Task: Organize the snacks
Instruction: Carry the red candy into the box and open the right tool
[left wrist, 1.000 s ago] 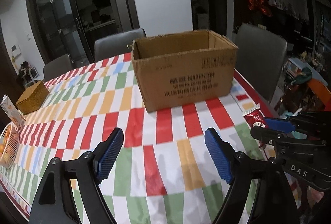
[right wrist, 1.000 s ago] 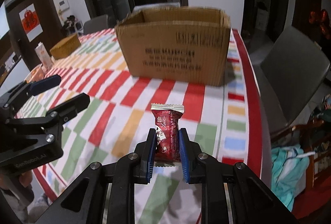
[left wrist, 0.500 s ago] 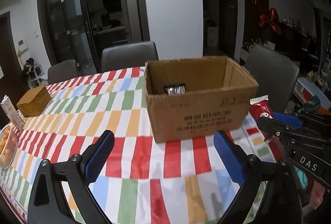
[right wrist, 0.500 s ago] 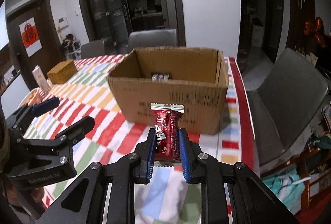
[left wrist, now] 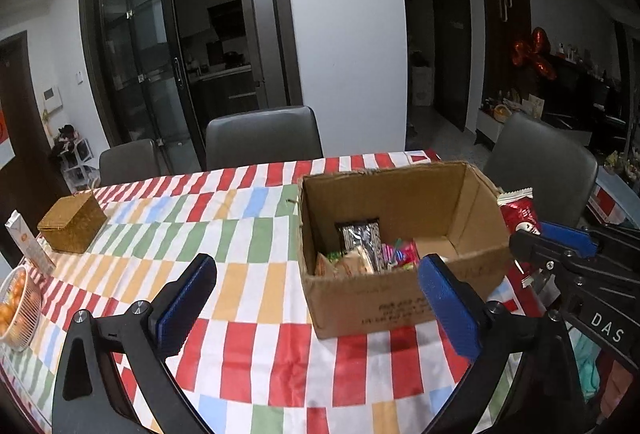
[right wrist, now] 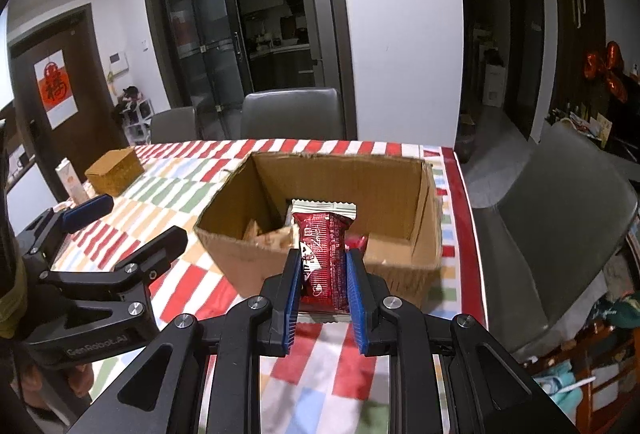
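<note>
Right hand-held gripper (right wrist: pixel 323 286) clamps red snack packet (right wrist: pixel 322 258) | left hand-held gripper (left wrist: pixel 316 308) wide, empty

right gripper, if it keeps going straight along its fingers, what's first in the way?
Probably the near wall of the cardboard box: the right gripper, shut on the red snack packet, aims about at its rim. Depth is unclear; it may clear into the box.

Red snack pack (right wrist: pixel 323 261) upright, clamped in right gripper (right wrist: pixel 323 274).
Beyond its tips we see the open cardboard box (right wrist: pixel 426 222), several wrapped snacks (left wrist: pixel 366 252) inside.
</note>
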A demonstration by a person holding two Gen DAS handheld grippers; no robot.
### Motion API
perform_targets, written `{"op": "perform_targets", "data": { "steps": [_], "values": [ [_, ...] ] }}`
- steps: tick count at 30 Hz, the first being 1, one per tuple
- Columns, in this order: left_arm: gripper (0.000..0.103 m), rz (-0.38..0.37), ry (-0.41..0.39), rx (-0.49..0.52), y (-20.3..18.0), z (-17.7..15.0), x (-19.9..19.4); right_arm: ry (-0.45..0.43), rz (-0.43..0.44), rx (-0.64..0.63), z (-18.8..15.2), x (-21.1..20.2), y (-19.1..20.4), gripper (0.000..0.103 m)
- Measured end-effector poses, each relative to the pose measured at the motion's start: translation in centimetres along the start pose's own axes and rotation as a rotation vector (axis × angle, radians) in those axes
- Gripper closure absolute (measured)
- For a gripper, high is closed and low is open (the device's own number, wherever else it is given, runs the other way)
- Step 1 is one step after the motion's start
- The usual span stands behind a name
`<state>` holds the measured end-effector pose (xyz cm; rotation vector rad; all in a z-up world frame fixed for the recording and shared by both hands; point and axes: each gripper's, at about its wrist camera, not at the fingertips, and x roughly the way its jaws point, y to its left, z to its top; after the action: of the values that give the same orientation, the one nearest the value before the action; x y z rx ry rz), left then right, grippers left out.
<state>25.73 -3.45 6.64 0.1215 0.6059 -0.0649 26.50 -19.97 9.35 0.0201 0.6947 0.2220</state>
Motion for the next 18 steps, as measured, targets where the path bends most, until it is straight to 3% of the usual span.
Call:
{"op": "perform_targets", "data": {
  "steps": [18],
  "values": [
    [0.0, 0.032, 0.025, -0.022, 1.4, 3.1, 3.1, 0.031, -0.034, 0.0, 5.1, 4.6, -0.7, 0.08]
  ]
}}
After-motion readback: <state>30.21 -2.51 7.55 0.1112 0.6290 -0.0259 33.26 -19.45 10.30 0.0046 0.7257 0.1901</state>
